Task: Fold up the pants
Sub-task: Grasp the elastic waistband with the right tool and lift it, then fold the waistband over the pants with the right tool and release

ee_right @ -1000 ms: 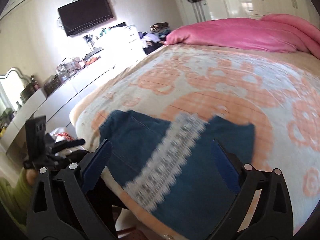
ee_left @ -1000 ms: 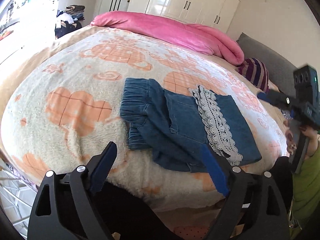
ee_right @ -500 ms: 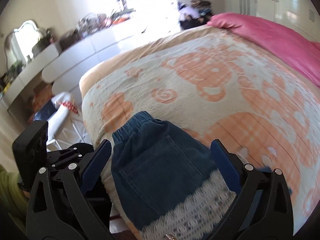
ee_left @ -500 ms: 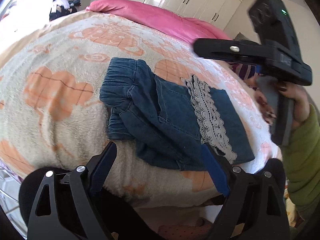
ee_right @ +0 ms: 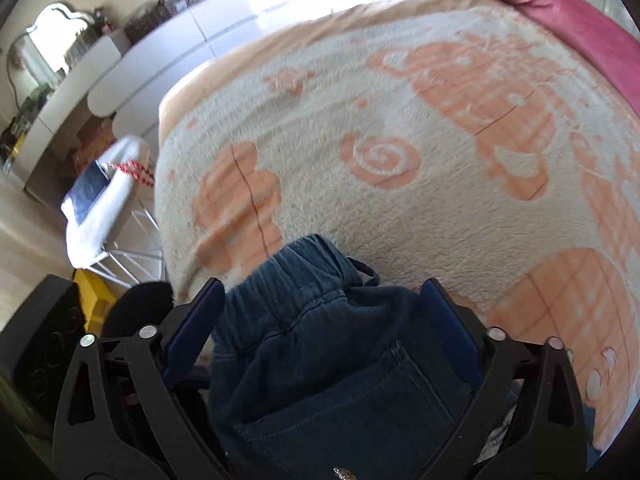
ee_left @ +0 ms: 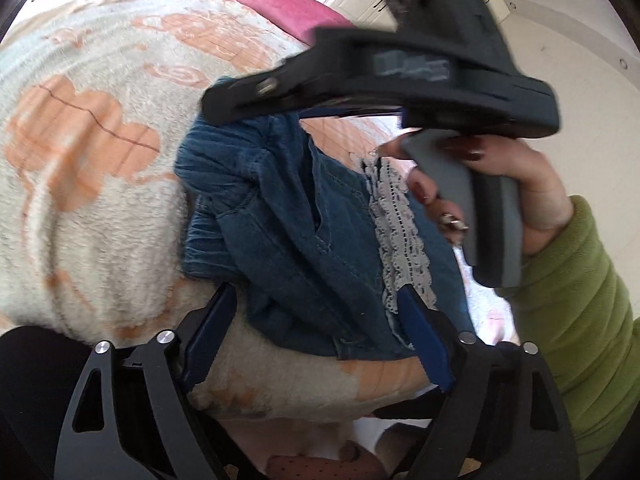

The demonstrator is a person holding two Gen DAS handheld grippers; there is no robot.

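Observation:
The folded blue denim pants [ee_left: 288, 232] with a grey lace trim [ee_left: 400, 224] lie on the cream and orange blanket [ee_left: 92, 184] near the bed's front edge. My left gripper [ee_left: 316, 316] is open, just short of the pants' near edge. My right gripper [ee_right: 320, 304] is open and low over the pants [ee_right: 332, 376], its jaws astride the elastic waistband [ee_right: 296, 276]. In the left wrist view the right gripper's body [ee_left: 400, 68] hovers over the pants, held by a hand in a green sleeve.
A pink duvet [ee_left: 272, 4] lies at the bed's far end. White dressers [ee_right: 168, 48] and a mirror [ee_right: 52, 48] stand beyond the bed. A white rack with a tablet [ee_right: 100, 200] stands beside the bed's corner.
The right gripper swung in from the right and came down over the pants' waistband. The left gripper moved closer to the pants' near edge. Both stayed open.

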